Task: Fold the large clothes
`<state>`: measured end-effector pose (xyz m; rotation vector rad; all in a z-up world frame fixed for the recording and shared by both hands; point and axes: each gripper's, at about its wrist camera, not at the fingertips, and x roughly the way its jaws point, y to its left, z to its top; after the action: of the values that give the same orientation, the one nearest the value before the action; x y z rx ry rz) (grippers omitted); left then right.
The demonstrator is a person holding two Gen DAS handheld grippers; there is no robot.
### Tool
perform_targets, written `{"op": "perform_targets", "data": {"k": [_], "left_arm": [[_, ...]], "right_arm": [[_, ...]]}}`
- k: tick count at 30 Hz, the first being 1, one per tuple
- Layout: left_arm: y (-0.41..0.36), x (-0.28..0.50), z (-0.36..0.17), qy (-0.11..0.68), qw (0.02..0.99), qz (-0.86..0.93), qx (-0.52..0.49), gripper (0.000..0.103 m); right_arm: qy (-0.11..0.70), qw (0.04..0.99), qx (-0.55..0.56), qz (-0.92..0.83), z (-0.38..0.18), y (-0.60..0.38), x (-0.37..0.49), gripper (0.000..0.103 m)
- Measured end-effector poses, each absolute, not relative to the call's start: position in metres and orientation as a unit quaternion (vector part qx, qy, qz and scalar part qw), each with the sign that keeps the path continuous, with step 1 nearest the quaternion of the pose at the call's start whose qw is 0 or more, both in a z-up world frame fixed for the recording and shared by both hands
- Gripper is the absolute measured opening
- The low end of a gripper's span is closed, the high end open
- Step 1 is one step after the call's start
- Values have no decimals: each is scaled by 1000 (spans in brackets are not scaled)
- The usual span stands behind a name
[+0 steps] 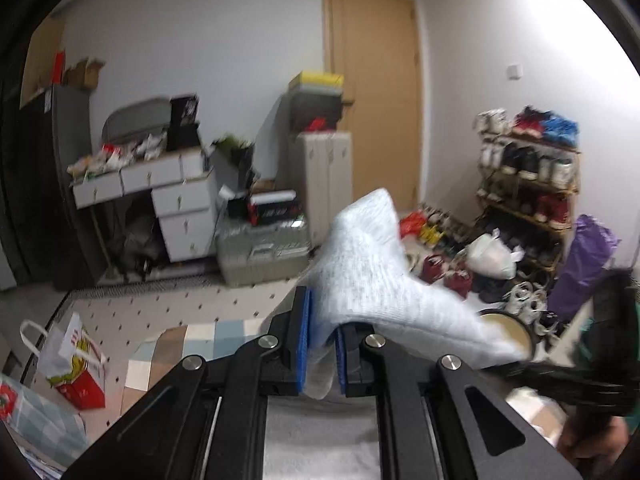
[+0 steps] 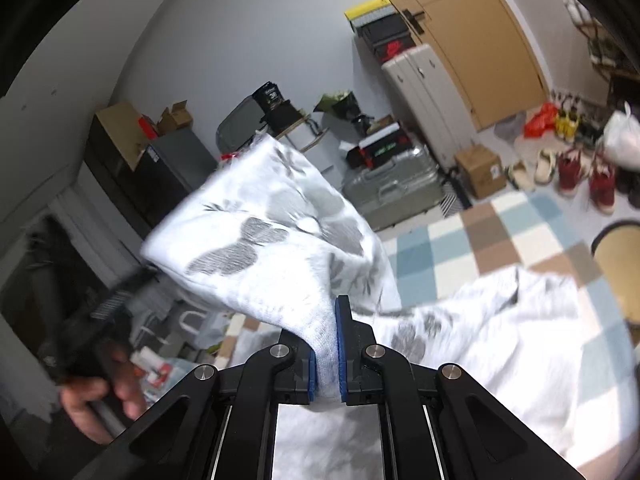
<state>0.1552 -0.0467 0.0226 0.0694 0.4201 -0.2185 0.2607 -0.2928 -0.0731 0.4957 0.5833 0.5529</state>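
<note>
Plainly the fold is only beginning. Both tongs have a pinch of the white garment [image 2: 280,240] and have it lifted, but no crease is laid: the rest trails loose and rumpled toward 4 o'clock in the right wrist view, over a checked mat [image 2: 460,248] of blue, tan and cream squares. I judge that all the real folding is left: spreading the cloth flat, bringing an edge across, smoothing it.

The left gripper [image 1: 322,344] is pressed together on a bunched edge of the cloth, which rises from between its blue pads and flops toward 2 o'clock in a soft peak. The right gripper [image 2: 326,344] likewise pinches a gathered strip, and the fabric balloons up toward 11 o'clock. No empty gap shows between either pair of jaws; cloth fills both.

The garment looks like a thick knit with a fine ribbed or terry-like surface, white with grey leaf or butterfly-shaped prints visible in the right wrist view; in the left wrist view only plain white shows. It drapes heavily and holds rounded folds, not sharp ones.

At 8 o'clock in the right wrist view, a hand [image 2: 104,400] grips the other tool's black handle, blurred.
</note>
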Motion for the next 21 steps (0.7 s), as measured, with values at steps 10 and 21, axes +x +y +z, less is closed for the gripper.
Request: {"op": "perform_targets", "data": {"k": [10,21], "left_arm": [[-91,39,-56,313,929,-195,34,9],[-41,14,-108,378,885,-271,-35,73]], "right_arm": [[359,868,260,224,-127,-307,226,14],[420,893,91,132,-137,-303,182,67]]}}
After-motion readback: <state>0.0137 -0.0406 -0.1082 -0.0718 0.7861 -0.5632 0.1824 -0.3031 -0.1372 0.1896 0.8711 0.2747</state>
